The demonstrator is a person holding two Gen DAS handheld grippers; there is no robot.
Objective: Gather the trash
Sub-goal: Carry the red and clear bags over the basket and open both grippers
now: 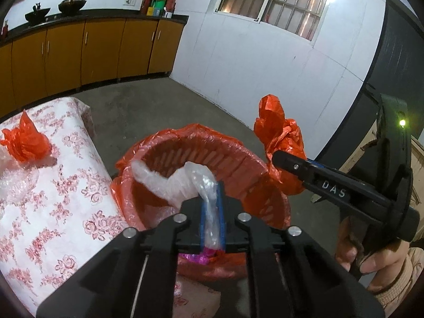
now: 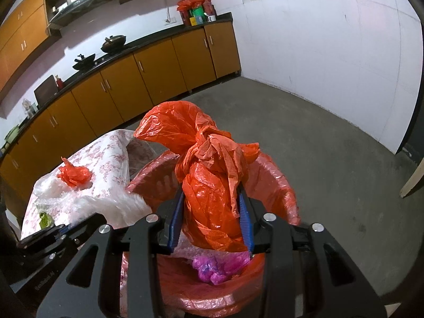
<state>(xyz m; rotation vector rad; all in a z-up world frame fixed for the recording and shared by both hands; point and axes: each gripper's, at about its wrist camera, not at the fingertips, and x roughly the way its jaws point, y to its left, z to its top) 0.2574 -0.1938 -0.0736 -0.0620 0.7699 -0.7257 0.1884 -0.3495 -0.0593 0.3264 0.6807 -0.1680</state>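
Hovering over a red-lined waste basket [image 1: 148, 156], both tools carry trash ready for dropping. The left gripper [image 1: 212, 212] pinches a twist of clear plastic wrap [image 1: 182, 180] between its blue pads, the loose end hanging across the basket's mouth. The right gripper [image 2: 212, 212] clamps a knotted orange bag [image 2: 209, 180] directly above the same basket, where pink wrapping [image 2: 214, 267] already lies at the bottom. Judging by the scene, the deposit step is under way; next, each gripper needs to loosen so its load falls inside the liner, with the trailing wrap kept off the rim. More waste waits on the floral-clothed bench [image 1: 79, 185] just beside the basket: a crumpled orange bag [image 1: 25, 143] and a heap of bubble wrap [image 1: 16, 182]. The two tools sit close together, so the bulky bag could snag the wrap.
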